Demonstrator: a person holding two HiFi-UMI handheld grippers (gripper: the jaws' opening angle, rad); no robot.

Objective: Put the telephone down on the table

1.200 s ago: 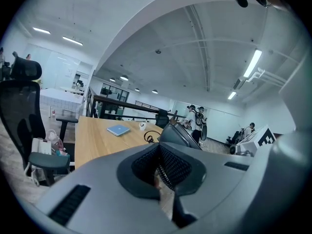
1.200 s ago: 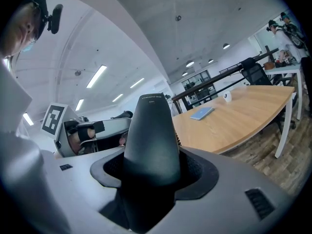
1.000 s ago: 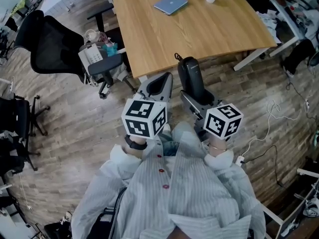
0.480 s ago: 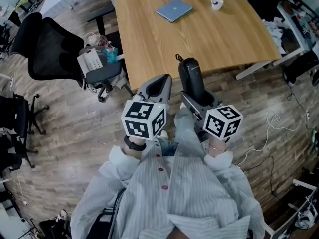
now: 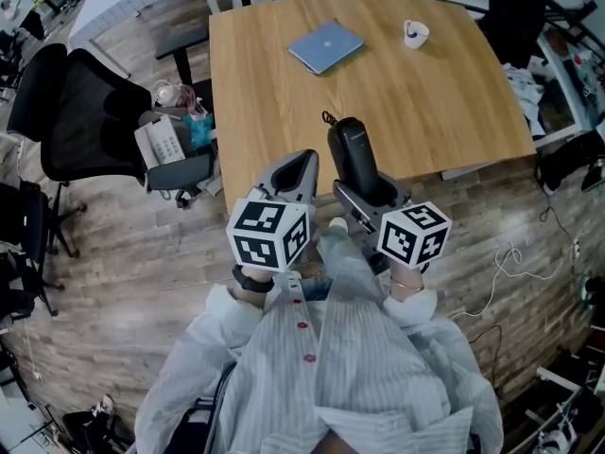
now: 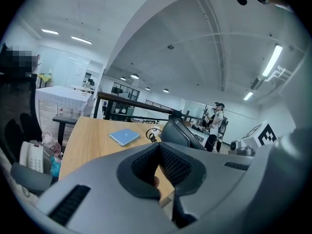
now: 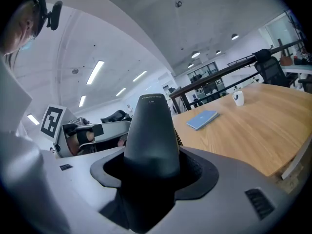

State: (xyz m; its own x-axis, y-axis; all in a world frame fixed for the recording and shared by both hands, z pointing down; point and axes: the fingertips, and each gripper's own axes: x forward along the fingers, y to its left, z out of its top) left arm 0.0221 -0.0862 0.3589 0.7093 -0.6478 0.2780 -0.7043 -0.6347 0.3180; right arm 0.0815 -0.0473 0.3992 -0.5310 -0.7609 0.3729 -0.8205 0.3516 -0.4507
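Note:
A black telephone handset stands upright in my right gripper, which is shut on its lower half. Its top now reaches over the near edge of the wooden table, and a bit of curly cord shows at its tip. In the right gripper view the handset rises from between the jaws and hides the gap. My left gripper hangs just left of it, shut with nothing in it. The left gripper view shows its jaws closed at the tip, with the handset beyond.
On the table lie a blue notebook and a white cup towards the far side. A black office chair stands at the left, with a white desk phone on a seat beside it. Cables lie on the floor at the right.
Both grippers have moved forward towards the table. The handset's top, which was short of the table's edge, is now over it.

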